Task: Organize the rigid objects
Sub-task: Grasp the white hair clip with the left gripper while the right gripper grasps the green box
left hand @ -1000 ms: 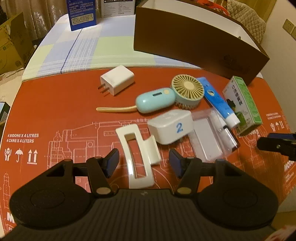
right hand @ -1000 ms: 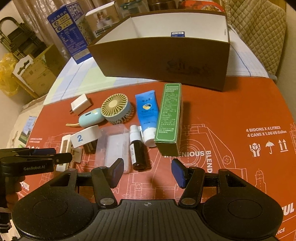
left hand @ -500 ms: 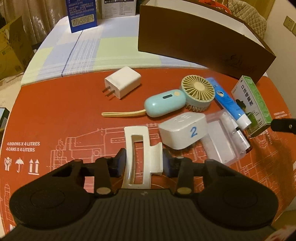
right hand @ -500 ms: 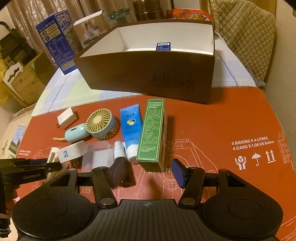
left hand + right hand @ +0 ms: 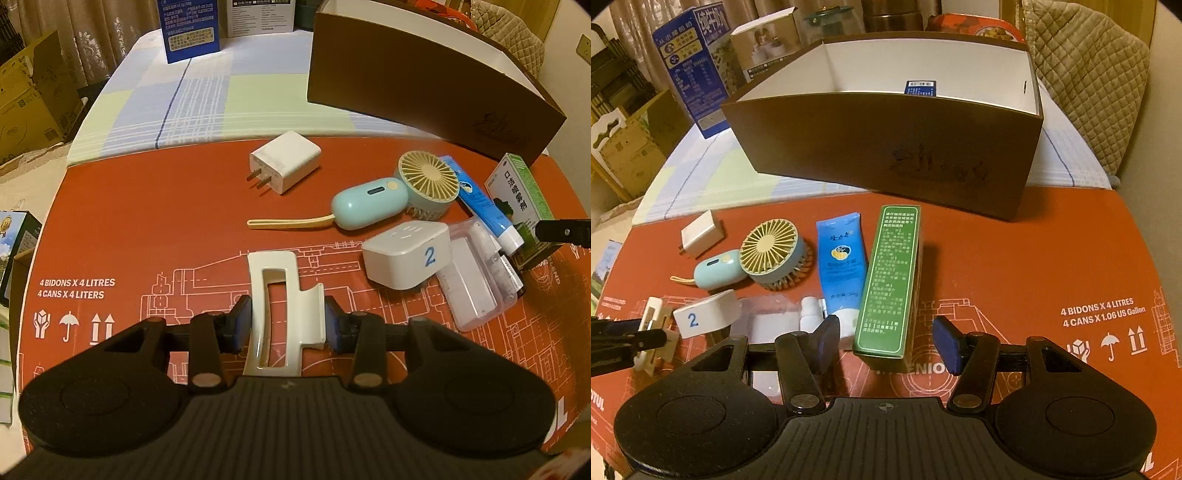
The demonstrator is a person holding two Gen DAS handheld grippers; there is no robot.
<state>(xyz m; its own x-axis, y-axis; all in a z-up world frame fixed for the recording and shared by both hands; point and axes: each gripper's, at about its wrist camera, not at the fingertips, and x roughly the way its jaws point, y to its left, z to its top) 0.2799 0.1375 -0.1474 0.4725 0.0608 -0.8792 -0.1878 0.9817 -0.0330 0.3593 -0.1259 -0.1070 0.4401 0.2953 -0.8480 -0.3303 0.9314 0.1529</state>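
My left gripper point(image 5: 288, 321) is shut on the white hair claw clip point(image 5: 282, 306), its pads pressing both sides; the clip lies on the red mat. In the right wrist view the clip point(image 5: 653, 325) sits at the far left between the left gripper's fingers. My right gripper point(image 5: 886, 341) is open, its fingers on either side of the near end of the green box point(image 5: 892, 277). The brown cardboard box point(image 5: 886, 155) stands behind, open-topped, with one small blue item inside.
On the red mat point(image 5: 147, 221) lie a white charger point(image 5: 284, 162), a teal fan point(image 5: 391, 195), a white "2" adapter point(image 5: 406, 258), a blue tube point(image 5: 842, 266), a clear case point(image 5: 476, 273) and a small bottle point(image 5: 810, 310). Boxes stand behind on the checked cloth.
My left gripper moved forward and shut on the hair clip. My right gripper moved forward until its open fingers came around the green box's near end.
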